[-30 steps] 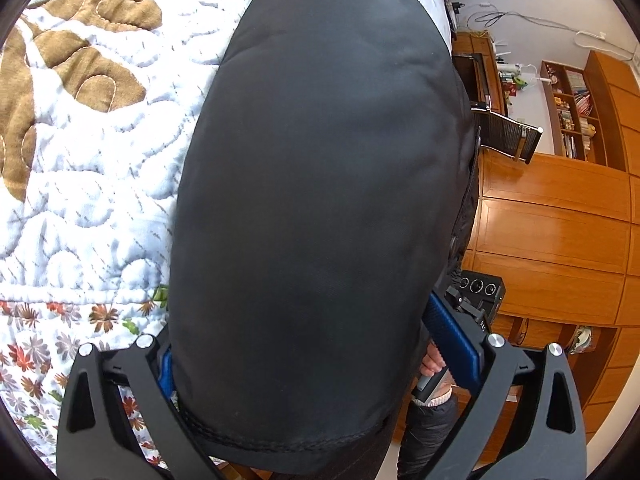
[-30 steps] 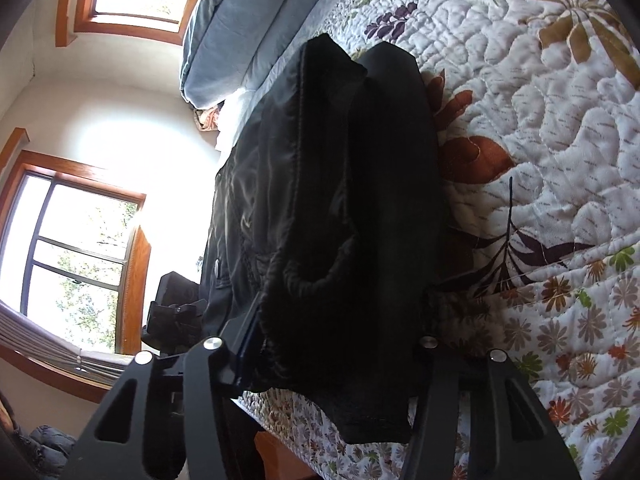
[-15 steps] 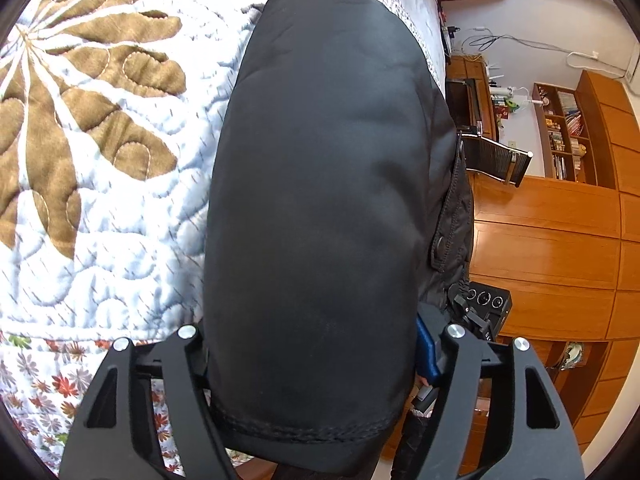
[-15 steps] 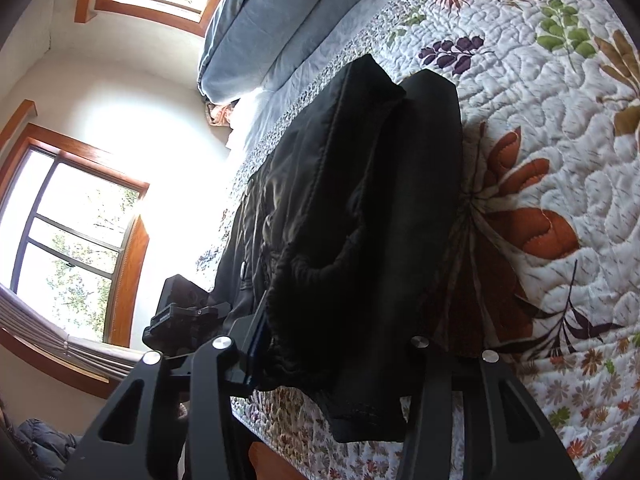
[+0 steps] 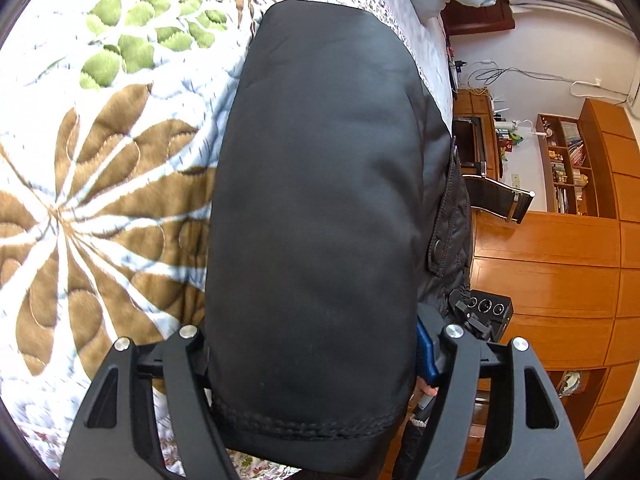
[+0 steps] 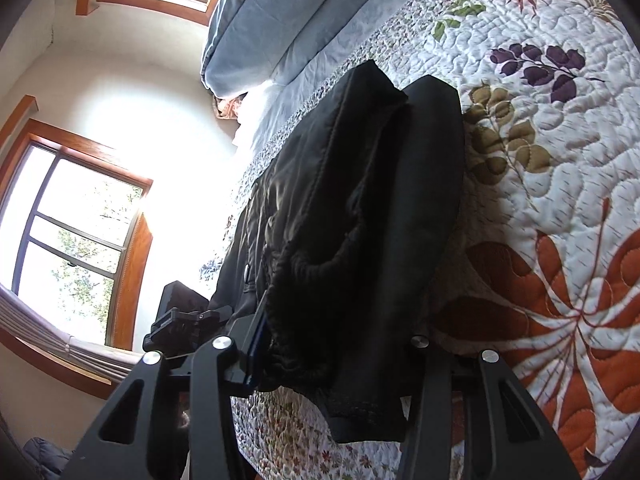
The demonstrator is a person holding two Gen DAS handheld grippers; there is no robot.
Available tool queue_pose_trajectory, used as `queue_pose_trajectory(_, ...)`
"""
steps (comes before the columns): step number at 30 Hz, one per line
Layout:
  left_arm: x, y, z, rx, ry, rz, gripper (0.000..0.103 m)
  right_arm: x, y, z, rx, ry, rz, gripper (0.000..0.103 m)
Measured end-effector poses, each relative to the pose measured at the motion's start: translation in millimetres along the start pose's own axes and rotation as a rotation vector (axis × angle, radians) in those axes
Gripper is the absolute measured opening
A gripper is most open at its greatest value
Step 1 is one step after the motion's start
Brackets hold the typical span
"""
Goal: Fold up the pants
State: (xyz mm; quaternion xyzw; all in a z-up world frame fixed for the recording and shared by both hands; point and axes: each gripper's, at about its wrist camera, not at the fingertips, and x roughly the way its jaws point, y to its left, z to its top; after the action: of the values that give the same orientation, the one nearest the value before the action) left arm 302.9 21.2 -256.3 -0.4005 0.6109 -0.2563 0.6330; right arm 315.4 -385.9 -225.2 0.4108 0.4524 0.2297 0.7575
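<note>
Running lengthwise away from both grippers, pants (image 5: 320,208) on bed (image 5: 100,200); left gripper (image 5: 316,344) jaws just closed, pinching hem; right gripper (image 6: 332,344) pinching waistband.

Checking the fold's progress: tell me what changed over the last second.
The left gripper has just been closing and now clamps the black pants at the hem. Both grippers carried the pants across the quilt toward the pillows. The right gripper stayed clamped on its bunched end; the pants stayed doubled over.
</note>
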Motion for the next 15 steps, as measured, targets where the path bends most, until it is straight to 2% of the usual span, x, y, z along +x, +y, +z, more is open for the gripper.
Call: queue_pose_trajectory(15, -31.1, 19.9, 43.4, -0.004, -0.064, 0.025, 0.069, 13.8, -20.7, -1.6, 0.009, 0.024, 0.029, 0.046)
